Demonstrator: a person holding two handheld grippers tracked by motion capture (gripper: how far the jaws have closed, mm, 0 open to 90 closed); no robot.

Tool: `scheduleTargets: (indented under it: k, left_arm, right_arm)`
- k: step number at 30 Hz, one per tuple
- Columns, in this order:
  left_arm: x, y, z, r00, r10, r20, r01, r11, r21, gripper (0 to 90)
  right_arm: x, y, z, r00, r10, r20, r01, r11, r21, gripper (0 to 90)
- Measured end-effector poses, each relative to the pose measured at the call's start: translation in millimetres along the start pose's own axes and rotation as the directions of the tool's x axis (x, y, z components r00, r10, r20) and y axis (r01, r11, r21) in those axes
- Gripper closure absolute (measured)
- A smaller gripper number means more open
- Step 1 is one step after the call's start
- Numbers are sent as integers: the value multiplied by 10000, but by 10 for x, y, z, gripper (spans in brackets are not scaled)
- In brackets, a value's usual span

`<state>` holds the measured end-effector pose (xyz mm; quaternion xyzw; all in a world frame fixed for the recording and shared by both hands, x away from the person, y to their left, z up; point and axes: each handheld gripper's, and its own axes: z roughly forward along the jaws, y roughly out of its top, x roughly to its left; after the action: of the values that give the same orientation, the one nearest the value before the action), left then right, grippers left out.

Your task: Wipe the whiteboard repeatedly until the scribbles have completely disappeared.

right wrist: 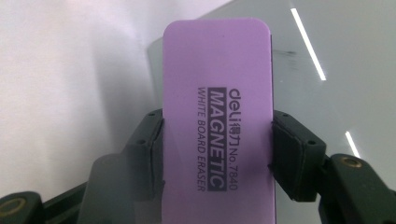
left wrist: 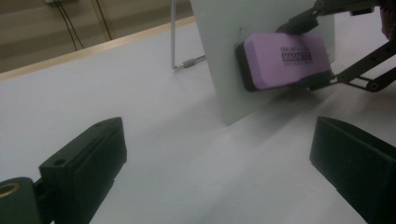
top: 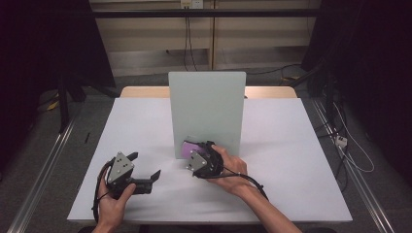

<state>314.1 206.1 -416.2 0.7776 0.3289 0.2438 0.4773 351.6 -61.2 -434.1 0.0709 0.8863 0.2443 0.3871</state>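
Right gripper view: purple magnetic eraser [right wrist: 217, 116], pinched at both long sides by the right gripper [right wrist: 217, 149], felt face against the upright whiteboard [right wrist: 336, 56] near its lower edge. Risk: the light board on its wire stand [left wrist: 180, 63] could tip or slide if pressed hard; the eraser may twist in the jaws. Left gripper [left wrist: 215, 172]: jaws spread, idle above the desk [left wrist: 154, 107]. Hidden: felt side, and any marks on the board.

Board [top: 206, 104] stands up in middle of table [top: 291, 160]. Eraser [top: 188, 147] sits flat against board's front, low, near its left edge. Right gripper [top: 200, 154] just before eraser, jaws at its two sides. Left gripper [top: 144, 167] on table, well left, apart.
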Motion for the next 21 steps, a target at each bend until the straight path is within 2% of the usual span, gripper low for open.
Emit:
scheduleTargets:
  k: [1,3,5,7,8,10,12,13,16,17,18,19,21]
  left_arm:
    - [1,0,0,10000,-4,-3,4,10000,-3,37]
    - [3,-4,4,10000,-32,-28,32,10000,-11,37]
    - [4,-4,4,10000,-55,-7,55,10000,16,37]
    - [4,-3,3,10000,-29,-22,29,10000,-20,37]
    - [6,-3,1,10000,-28,-15,28,10000,-23,37]
    - [12,-6,-1,10000,-35,-13,35,10000,7,37]
    - [19,-6,1,10000,-43,-19,43,10000,13,37]
    - [18,-4,3,10000,-36,-31,36,10000,18,37]
    - [5,-2,5,9999,-107,-9,107,9999,-92,38]
    - [11,-1,-1,10000,-5,-3,5,10000,-15,37]
    - [9,-3,0,10000,-38,1,38,10000,-31,38]
    - [10,-4,-1,10000,-46,-18,46,10000,-26,37]
    - [14,-4,1,10000,-35,-13,35,10000,6,37]
  right_arm:
    - [9,8,9,9999,-118,-18,118,9999,21,422]
    - [3,14,20,9996,-38,-272,38,10000,9,422]
    - [20,30,24,9995,148,-293,-145,9998,103,421]
    - [-2,31,21,9992,112,-376,-110,9999,66,422]
    - [-20,26,14,9996,15,-274,-16,10000,-33,422]
    - [-67,31,-16,9998,220,21,-220,9996,-176,422]
    - [-131,42,-59,9975,653,253,-647,9977,-219,422]
    - [-183,40,-80,9988,415,256,-409,9989,-240,422]
    - [-271,65,-128,9948,844,566,-828,9961,-312,422]
    - [-282,73,-132,9940,887,636,-868,9957,-322,422]
    - [-280,78,-129,9945,814,665,-796,9964,-292,422]
    - [-275,76,-123,9961,537,696,-520,9983,-262,422]
    - [-231,89,-91,9976,430,544,-421,9990,-178,422]
